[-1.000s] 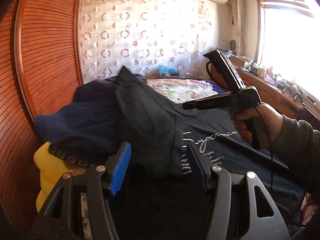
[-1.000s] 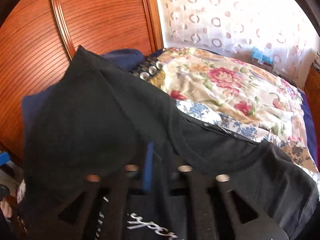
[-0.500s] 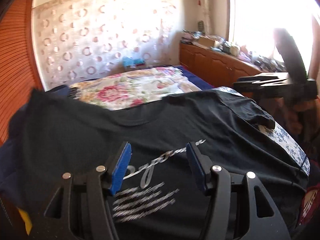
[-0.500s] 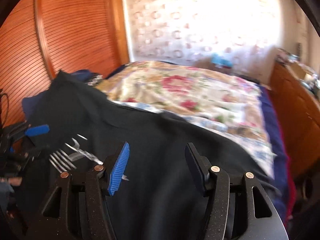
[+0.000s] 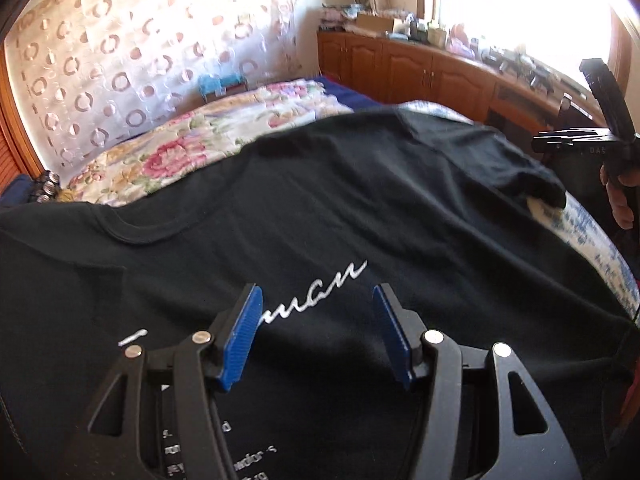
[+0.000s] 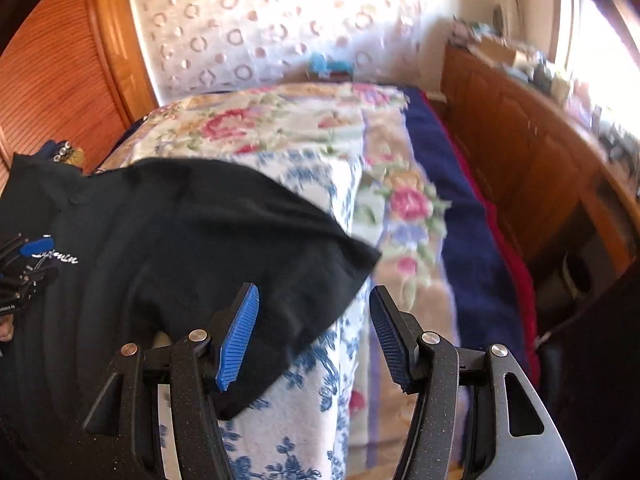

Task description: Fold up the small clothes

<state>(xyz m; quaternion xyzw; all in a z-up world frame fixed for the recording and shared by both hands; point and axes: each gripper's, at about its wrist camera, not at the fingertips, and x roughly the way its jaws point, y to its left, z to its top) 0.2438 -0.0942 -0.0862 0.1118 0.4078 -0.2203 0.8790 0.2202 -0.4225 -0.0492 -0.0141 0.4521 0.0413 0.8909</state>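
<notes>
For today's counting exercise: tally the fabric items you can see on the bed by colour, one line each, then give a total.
Black T-shirt: 1
Floral blanket: 1
Blue-and-white floral cloth: 1
Navy cover: 1
Total: 4

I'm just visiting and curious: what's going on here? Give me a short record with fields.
Setting: bed with a floral blanket
Garment: black T-shirt spread flat, white script print facing up
Right sleeve: lies on a blue-and-white flowered cloth
Left gripper: open, above the print, holding nothing
Right gripper: open, jaws have just opened, above the sleeve tip, nothing gripped
Folding: not begun
</notes>
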